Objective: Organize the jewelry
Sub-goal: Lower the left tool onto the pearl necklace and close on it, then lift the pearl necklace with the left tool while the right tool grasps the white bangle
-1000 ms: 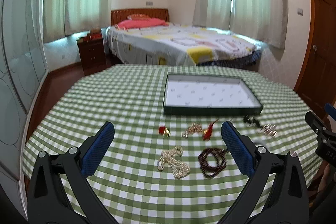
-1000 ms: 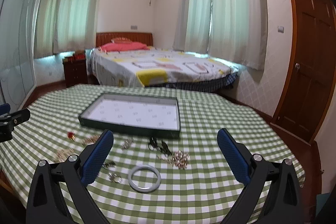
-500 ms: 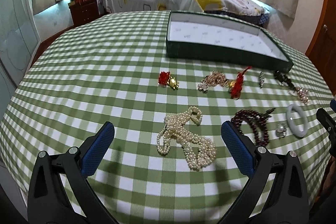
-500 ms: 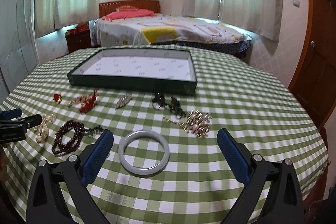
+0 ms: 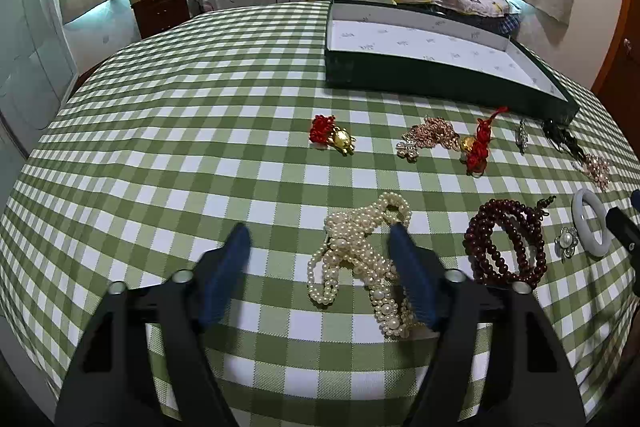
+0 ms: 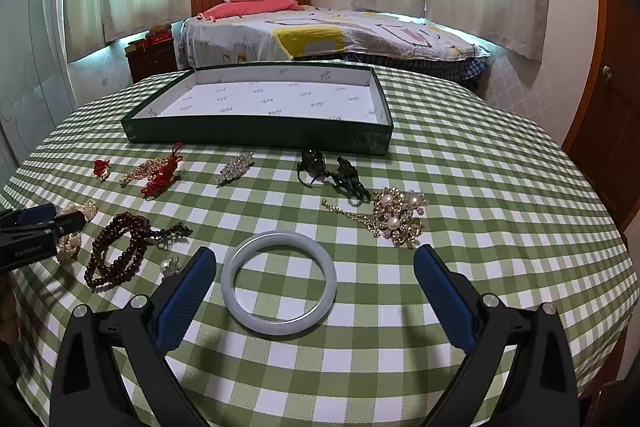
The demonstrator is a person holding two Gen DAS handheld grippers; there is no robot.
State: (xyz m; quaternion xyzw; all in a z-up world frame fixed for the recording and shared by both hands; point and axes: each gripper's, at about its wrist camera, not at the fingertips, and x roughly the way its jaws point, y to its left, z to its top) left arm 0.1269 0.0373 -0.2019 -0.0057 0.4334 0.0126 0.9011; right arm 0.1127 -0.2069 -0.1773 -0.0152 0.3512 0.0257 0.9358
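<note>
A heap of pearl necklace [image 5: 352,247] lies on the green checked cloth between the fingers of my left gripper [image 5: 318,233]. Its jaws are closing: the right finger [image 5: 408,267] overlaps the pearls and the left one stands apart. A pale jade bangle [image 6: 280,239] lies flat between the wide-open fingers of my right gripper [image 6: 314,251], untouched. Beyond stands the dark green tray [image 6: 256,139] with a bare white lining. A dark red bead bracelet [image 5: 506,243] lies right of the pearls.
Between the tray and the grippers lie a red knot with a gold charm [image 5: 330,137], a rose-gold chain [image 5: 432,137], a red tassel [image 5: 480,143], a rhinestone clip [image 6: 236,167], dark clips [image 6: 332,175] and a gold pearl brooch [image 6: 396,213]. Behind the table stands a bed.
Both grippers have dropped toward the table and tilted down. The left gripper's jaws have narrowed around the pearl necklace. The right jaws stay wide over the bangle.
</note>
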